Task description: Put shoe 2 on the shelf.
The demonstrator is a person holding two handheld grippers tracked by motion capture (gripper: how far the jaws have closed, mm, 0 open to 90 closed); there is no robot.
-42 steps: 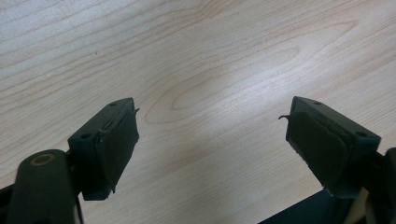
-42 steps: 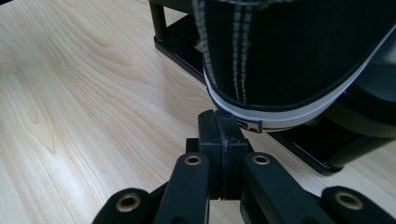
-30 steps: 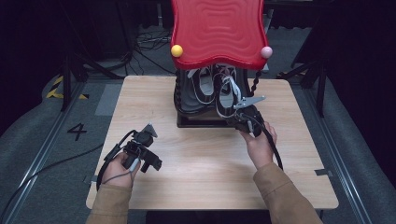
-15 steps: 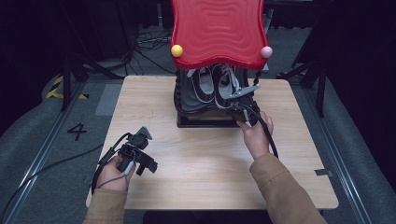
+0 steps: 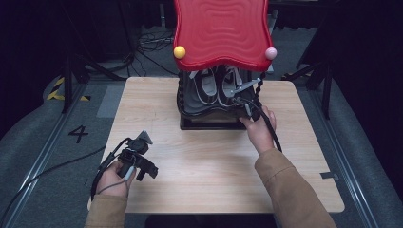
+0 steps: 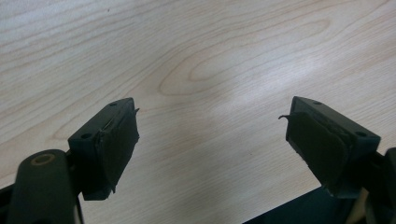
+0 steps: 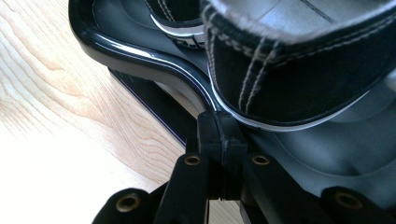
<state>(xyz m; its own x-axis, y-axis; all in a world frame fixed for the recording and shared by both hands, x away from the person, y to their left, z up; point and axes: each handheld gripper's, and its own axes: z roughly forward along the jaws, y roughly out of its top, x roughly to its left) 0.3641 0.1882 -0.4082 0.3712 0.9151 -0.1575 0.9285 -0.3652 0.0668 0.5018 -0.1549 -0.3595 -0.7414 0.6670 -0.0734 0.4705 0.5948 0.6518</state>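
A small shoe rack with a wavy red top [image 5: 221, 28] stands at the back of the wooden table [image 5: 209, 156]. Its black lower shelf [image 5: 209, 110] holds two black sneakers, one on the left [image 5: 204, 85] and one on the right [image 5: 229, 83]. My right gripper [image 5: 241, 100] reaches in at the shelf's right front. In the right gripper view its jaws are pressed together [image 7: 222, 130], tips touching the white sole edge at the heel of a black sneaker [image 7: 299, 70] above the glossy shelf rim [image 7: 140, 51]. My left gripper [image 5: 146, 172] hovers open over bare wood [image 6: 212, 140], holding nothing.
A yellow ball [image 5: 179, 52] and a pink ball [image 5: 270, 53] cap the rack's front corners. Twisted black posts [image 5: 181, 95] hold up the red top, which overhangs the shelf. Cables [image 5: 152, 40] lie on the floor behind the table.
My right gripper has pushed forward from the rack's front right to the shoe shelf under the red top. The left hand has drifted slightly toward the table's near left edge.
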